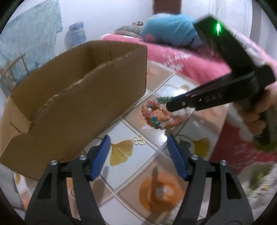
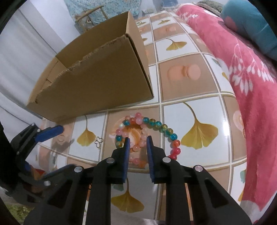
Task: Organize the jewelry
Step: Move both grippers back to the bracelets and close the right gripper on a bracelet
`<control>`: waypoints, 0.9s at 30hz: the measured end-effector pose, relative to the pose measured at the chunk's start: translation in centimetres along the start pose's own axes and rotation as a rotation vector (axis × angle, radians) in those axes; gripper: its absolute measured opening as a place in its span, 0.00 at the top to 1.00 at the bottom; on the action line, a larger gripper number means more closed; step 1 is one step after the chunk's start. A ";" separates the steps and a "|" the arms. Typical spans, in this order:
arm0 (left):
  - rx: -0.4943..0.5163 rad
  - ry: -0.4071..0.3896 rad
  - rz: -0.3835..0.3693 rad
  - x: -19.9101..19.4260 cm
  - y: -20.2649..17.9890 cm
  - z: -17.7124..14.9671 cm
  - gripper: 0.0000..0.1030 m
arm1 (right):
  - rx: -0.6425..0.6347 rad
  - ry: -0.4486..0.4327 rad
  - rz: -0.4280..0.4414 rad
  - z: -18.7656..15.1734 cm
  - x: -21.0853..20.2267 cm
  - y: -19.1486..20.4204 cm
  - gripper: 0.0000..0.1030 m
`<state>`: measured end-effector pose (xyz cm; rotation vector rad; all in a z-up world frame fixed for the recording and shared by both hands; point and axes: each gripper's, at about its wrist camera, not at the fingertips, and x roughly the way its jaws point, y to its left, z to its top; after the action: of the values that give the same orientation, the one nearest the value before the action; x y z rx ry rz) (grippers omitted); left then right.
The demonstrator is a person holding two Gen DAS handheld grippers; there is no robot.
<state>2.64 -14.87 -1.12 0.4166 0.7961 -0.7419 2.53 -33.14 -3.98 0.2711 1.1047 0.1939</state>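
Bead bracelets (image 2: 148,129) in pink, orange, blue and yellow lie piled on the tiled tabletop (image 2: 173,100); they also show in the left wrist view (image 1: 155,114). My right gripper (image 2: 137,138) is narrowly open, its fingertips just above the pink beads, holding nothing; it also shows in the left wrist view (image 1: 168,105). A small gold butterfly charm (image 1: 139,140) lies between and just beyond my open left gripper (image 1: 138,143); the charm also shows in the right wrist view (image 2: 98,142). An open cardboard box (image 1: 77,100) stands to the left.
A pink floral blanket (image 2: 251,86) with a blue cushion (image 2: 251,22) borders the table on the right. A chair (image 2: 90,15) and a teal cloth stand behind the box. The left gripper (image 2: 43,138) appears at the right view's lower left.
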 end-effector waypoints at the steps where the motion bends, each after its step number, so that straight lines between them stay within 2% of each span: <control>1: 0.027 0.006 0.045 0.7 -0.3 -0.1 0.42 | -0.005 -0.007 0.000 0.0 0.1 0.1 0.81; 3: 0.058 0.037 0.068 1.8 -0.8 -0.2 0.51 | -0.004 -0.013 0.006 0.0 0.2 0.0 0.81; 7: -0.006 0.055 0.014 2.7 0.0 0.1 0.60 | -0.002 -0.013 0.012 0.0 0.9 -0.4 0.81; 12: -0.043 0.086 -0.009 3.5 0.8 0.4 0.71 | -0.017 -0.012 -0.001 -0.3 1.2 -0.2 0.81; 19: -0.055 0.104 -0.011 3.5 0.2 0.2 0.75 | -0.044 -0.013 -0.029 -0.6 1.7 0.2 0.81; 21: -0.062 0.108 -0.007 3.6 0.2 0.3 0.82 | -0.045 -0.013 -0.029 -0.6 1.7 0.1 0.81; 27: -0.077 0.113 0.005 3.7 0.3 0.4 0.89 | -0.040 -0.008 -0.019 -0.5 1.8 0.0 0.81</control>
<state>4.78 -16.47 -3.67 0.3937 0.9269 -0.6856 2.85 -32.58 -5.75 0.2256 1.0943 0.1974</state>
